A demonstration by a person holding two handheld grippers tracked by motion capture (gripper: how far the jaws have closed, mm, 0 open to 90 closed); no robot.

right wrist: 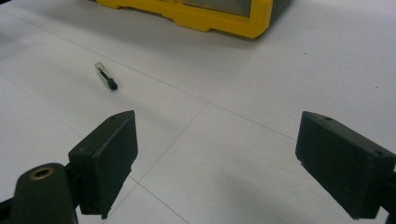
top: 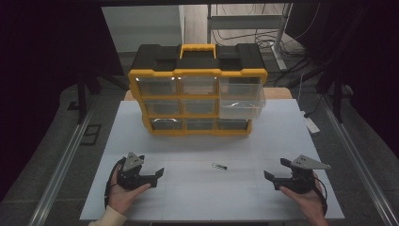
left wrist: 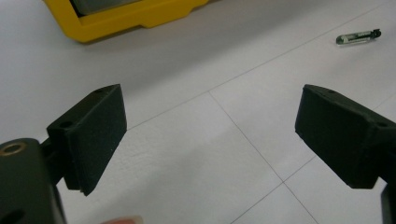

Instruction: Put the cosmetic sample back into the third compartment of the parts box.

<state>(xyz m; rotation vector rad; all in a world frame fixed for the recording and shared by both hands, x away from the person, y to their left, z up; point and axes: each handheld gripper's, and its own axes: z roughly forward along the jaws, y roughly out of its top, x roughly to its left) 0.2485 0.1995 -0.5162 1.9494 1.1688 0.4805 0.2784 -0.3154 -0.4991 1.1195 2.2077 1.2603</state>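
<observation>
Now | small vial [top: 219, 166] lies on table [top: 197, 197], between left hand-held gripper [top: 157, 174] and right hand-held gripper [top: 272, 170] | both wide open, empty

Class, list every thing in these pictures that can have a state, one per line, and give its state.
Left gripper: open, nothing between its jaws.
Right gripper: open, nothing between its jaws.
Small vial: lying flat on the table, between the two grippers, untouched.
Top right drawer: pulled out of the yellow organiser, tilted downward.
Other drawers: pushed in.
</observation>
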